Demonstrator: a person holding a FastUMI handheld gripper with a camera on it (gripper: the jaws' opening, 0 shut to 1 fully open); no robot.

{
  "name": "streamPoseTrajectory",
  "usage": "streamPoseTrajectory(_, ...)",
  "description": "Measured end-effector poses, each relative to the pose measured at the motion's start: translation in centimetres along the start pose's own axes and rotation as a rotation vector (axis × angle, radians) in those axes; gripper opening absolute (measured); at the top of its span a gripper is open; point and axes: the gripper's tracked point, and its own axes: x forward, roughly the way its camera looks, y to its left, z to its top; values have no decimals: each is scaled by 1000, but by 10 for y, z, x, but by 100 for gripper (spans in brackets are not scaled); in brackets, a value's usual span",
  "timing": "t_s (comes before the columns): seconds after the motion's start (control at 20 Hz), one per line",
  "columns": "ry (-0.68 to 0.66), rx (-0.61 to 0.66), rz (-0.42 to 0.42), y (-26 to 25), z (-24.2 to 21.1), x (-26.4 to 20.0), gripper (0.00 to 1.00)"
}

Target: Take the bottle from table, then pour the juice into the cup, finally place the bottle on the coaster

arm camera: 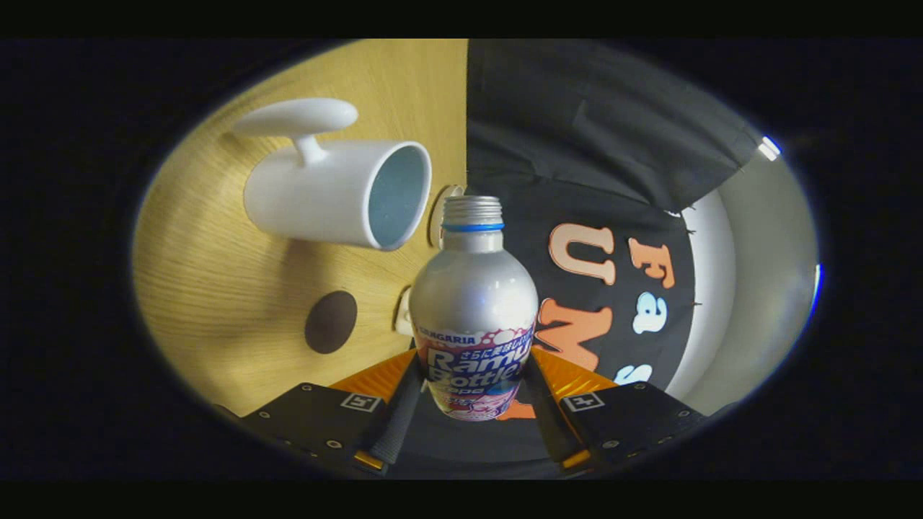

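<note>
I am holding the bottle (474,303) between my jaws, and both fingers (395,422) are pressing against its lower body, one on each side of the printed label. The jaws are clamping on it, closed as far as the bottle's width allows. The bottle is silver, with a bare threaded neck, no cap on it, and a blue ring just below the threads. It is running straight out along my fingers, its open mouth pointing away from me.

My whole view is rolling onto its side: the desk (216,274), light wood with a visible grain, is standing like a wall along one side of the bottle, and the black cloth of the booth wall is filling the other side.

The white cup (339,191) is sitting on the desk beyond my fingers, beside the bottle's neck, its open rim turned toward the bottle's mouth. The mouth is lying close to that rim but apart from it. The cup's handle is sticking out on its far side. I cannot tell whether any juice is flowing.

A dark round coaster (330,321) is lying flat on the desk, nearer to my fingers than the cup and apart from it.
</note>
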Motion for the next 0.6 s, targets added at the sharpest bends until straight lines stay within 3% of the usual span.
streamPoseTrajectory(0.35,33,354,85,4,-7,-1,76)
streamPoseTrajectory(0.6,27,674,135,-8,-13,1,76)
